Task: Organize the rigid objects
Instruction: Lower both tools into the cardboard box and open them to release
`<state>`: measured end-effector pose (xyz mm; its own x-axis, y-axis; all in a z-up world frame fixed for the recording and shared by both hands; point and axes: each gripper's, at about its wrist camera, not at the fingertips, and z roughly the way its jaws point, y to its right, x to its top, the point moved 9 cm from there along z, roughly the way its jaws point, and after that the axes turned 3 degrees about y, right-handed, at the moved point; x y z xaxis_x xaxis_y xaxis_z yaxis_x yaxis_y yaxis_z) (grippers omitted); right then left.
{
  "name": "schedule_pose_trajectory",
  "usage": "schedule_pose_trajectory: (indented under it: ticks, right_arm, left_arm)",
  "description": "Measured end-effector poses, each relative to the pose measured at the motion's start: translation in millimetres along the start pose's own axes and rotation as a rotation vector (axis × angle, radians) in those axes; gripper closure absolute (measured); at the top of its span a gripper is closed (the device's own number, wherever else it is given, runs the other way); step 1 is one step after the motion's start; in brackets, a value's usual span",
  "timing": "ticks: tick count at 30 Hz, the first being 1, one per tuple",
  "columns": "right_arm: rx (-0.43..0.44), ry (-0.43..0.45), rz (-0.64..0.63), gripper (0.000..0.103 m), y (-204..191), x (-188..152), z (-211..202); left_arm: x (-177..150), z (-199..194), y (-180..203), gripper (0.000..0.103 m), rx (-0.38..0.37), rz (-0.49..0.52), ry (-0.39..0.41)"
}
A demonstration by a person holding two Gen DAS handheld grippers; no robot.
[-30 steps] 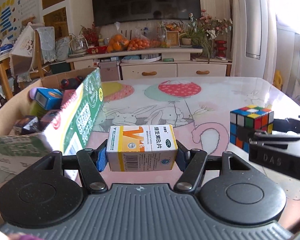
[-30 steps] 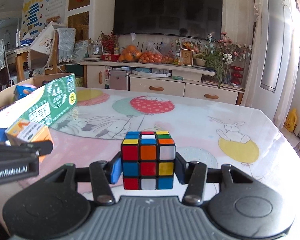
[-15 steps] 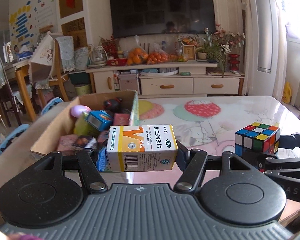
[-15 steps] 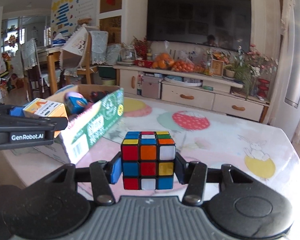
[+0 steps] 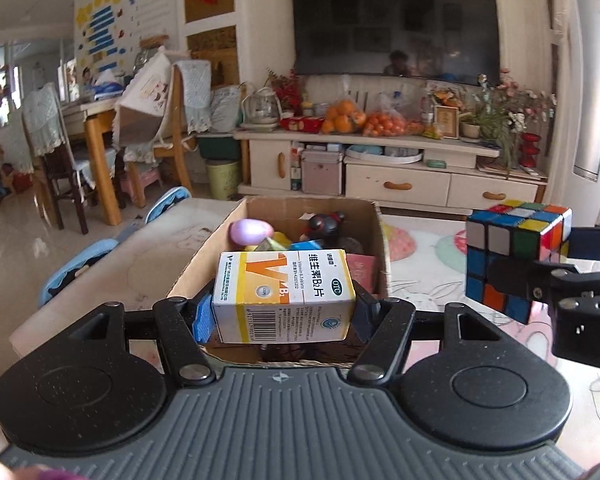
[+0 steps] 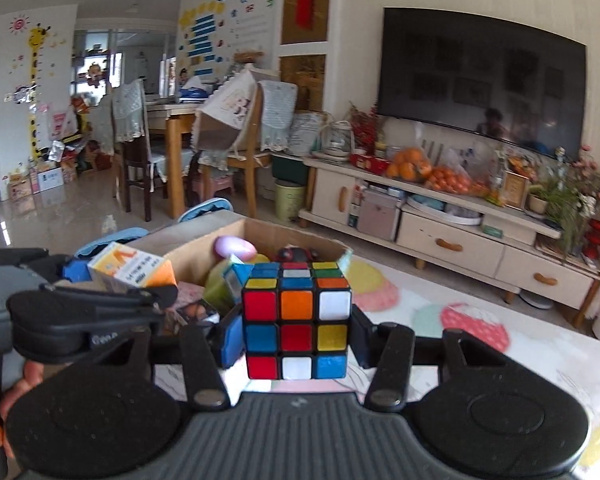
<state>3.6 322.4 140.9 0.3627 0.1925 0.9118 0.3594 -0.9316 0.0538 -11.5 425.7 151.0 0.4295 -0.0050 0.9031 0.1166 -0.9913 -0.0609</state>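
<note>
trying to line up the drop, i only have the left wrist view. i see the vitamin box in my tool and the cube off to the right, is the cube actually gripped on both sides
Observer: Yes. In the right wrist view the right tool has a blue pad on each side of the Rubik's cube, clear of the table.
Operator: what's on the cube face turned toward that camera
Observer: Its middle square is red, with orange above and white below.
Operator: anything behind my tool i can't see
Observer: A person's hand holds the left tool, which grips the vitamin box near the cardboard box.
</note>
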Motion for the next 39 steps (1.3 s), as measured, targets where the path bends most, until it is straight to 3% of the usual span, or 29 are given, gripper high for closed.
schedule_pose_trajectory:
  ticks: [12,22,24,26,31,33,39]
  right_arm:
    - [0.063,-0.044,-0.043,0.052,-23.1,9.8,90.0]
    - [0.076,-0.094,-0.046,0.051,-26.4,-4.1,121.6]
    - [0.078,-0.089,-0.034,0.038,-25.5,-4.0,118.5]
    - [0.059,-0.056,-0.026,0.024,-22.1,1.5,111.4]
    - [-0.018,0.004,-0.014,0.016,-5.0,15.1,91.5]
    - [-0.060,0.024,-0.011,0.006,1.0,16.4,80.7]
    - [-0.160,0.066,0.005,0.001,16.5,16.1,51.1]
  left_arm:
    - [-5.4,64.7,-35.8,0.022,0.070,-0.066,-0.111]
    - [-13.2,92.8,-55.6,0.021,0.093,-0.080,-0.176]
    - [-15.3,94.3,-56.6,0.021,0.101,-0.083,-0.188]
    - [-15.7,94.6,-59.9,0.004,0.110,-0.090,-0.193]
    - [-8.7,83.7,-62.3,0.000,0.108,-0.111,-0.171]
    - [-5.0,77.6,-63.7,0.000,0.110,-0.115,-0.160]
    - [4.3,52.0,-62.6,0.000,0.099,-0.116,-0.120]
